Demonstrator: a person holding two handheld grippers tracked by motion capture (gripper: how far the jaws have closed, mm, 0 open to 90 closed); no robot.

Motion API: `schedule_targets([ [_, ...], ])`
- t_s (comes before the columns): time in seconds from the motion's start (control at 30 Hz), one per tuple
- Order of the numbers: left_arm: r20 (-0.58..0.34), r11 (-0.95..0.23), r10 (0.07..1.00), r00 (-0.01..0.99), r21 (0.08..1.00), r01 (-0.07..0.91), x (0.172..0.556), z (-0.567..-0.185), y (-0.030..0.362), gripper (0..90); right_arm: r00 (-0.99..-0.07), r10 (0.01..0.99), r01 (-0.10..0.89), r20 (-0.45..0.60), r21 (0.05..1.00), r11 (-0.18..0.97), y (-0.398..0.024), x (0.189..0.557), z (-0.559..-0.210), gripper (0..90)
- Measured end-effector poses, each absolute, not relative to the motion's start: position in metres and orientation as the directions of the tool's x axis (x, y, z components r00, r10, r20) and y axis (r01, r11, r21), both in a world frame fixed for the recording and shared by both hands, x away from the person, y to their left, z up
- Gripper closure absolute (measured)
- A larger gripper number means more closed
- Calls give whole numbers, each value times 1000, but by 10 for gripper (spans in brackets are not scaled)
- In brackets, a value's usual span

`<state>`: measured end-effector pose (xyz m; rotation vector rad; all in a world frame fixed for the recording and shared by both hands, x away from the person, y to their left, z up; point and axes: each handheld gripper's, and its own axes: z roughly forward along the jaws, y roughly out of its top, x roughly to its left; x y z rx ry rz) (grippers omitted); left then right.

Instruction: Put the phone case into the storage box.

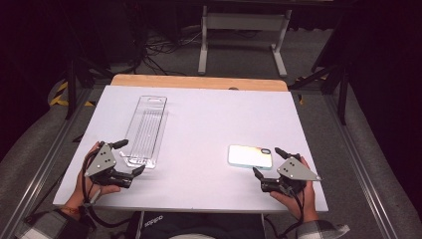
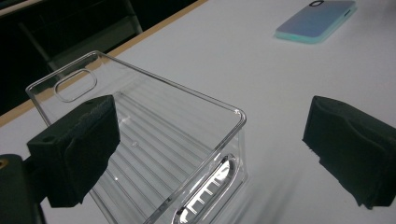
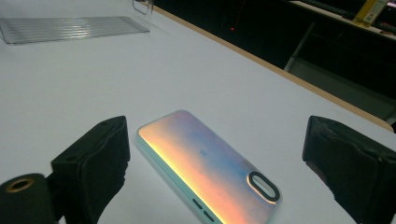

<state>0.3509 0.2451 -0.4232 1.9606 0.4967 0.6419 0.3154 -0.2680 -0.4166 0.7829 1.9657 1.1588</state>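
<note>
Left hand-held gripper [image 1: 129, 157] sits at the near end of the clear plastic tray [image 1: 147, 129], jaws spread wide, released, nothing gripped. Left gripper view: one black jaw over the tray's inside, the other out past the tray's near corner above bare desk [image 1: 209, 124]; pads not pressing the tray wall. Tray is long, ribbed floor, a handle slot in each short end, upright on the desk, long axis running away from the person.

Right hand-held gripper [image 1: 268, 162] is well apart from the tray, to the tray's right, at the phone case [image 1: 250, 156]. Jaws wide, released, straddling the end of the case with the camera cutout; no contact visible. Right gripper view: case [image 3: 210, 172] lies flat between the two jaws, iridescent orange-to-blue back up, mint edge, oval camera cutout nearest the camera.

Case lies right of the tray's near end, clear gap of white desk between them. Left gripper view shows the case [image 2: 317, 19] far beyond the tray. Both hands rest at the desk's near edge, either side of the tray-case pair.
</note>
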Motion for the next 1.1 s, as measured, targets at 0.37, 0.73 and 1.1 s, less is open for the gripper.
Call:
schedule_targets([
  [0.37,230,-455,571,788,888,71,349,-426,241,46,-549,799,134,-244,918,373,-265,321,-416,111],
  [0.73,220,-450,574,789,889,79,344,-428,245,50,-538,803,174,-256,898,403,-264,341,-405,118],
  [1.1,208,-473,556,805,875,100,342,-431,242,50,-746,622,279,-237,737,616,-264,379,-378,109],
])
